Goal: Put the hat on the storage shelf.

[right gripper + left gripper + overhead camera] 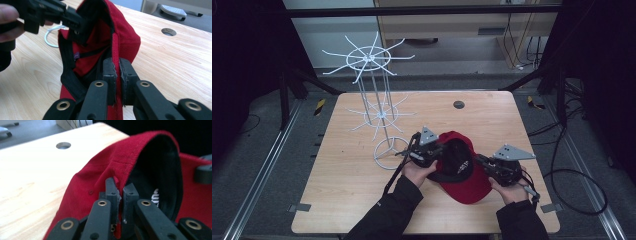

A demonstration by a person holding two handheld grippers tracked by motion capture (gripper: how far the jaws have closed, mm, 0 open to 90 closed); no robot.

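Red cap (464, 170) gripped above the tabletop (352, 180), upside down: left tongs (432, 150) clamped on its rim, right tongs (484, 162) pinching the opposite edge. Probably lifting it for hanging. Next: carry toward the white wire rack (374, 107), keeping both grips firm.

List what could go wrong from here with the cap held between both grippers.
1. The left gripper and right gripper each pinch only a thin edge of the red cap; a tug might pull the fabric free.
2. The white wire rack stands just beyond the left gripper; a swing that way could knock it over.
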